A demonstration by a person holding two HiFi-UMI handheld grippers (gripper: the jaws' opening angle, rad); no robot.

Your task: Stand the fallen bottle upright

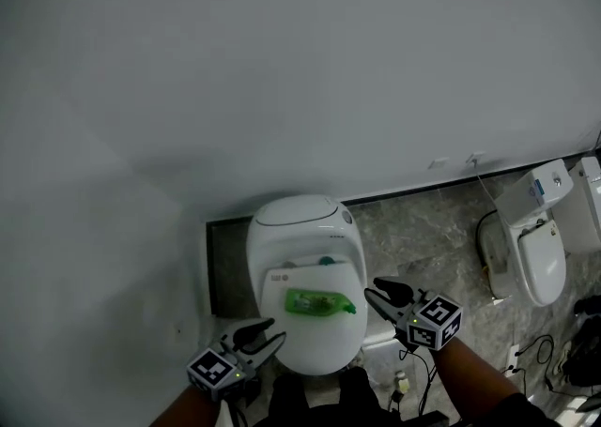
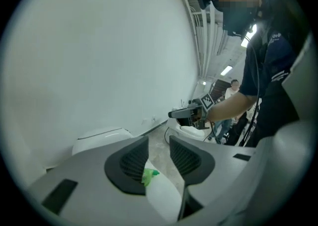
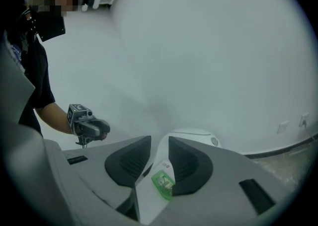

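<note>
A green bottle (image 1: pixel 319 303) lies on its side across the closed lid of a white toilet (image 1: pixel 299 228). It also shows in the left gripper view as a green bottle (image 2: pixel 149 176) low between the jaws, and in the right gripper view as a flat green bottle (image 3: pixel 163 183). My left gripper (image 1: pixel 270 332) hovers at the toilet's front left, open and empty. At the bottle's right end my right gripper (image 1: pixel 372 290) is also open, holding nothing. Neither touches the bottle. Each gripper view shows the other: the right gripper (image 2: pixel 175 114), the left gripper (image 3: pixel 101 128).
A plain white wall fills the far side. A second white toilet (image 1: pixel 540 247) stands at the right on the grey stone floor (image 1: pixel 423 228), with cables (image 1: pixel 535 352) near it. A dark strip (image 1: pixel 225 266) runs left of the near toilet. A person (image 2: pixel 231 89) stands far back.
</note>
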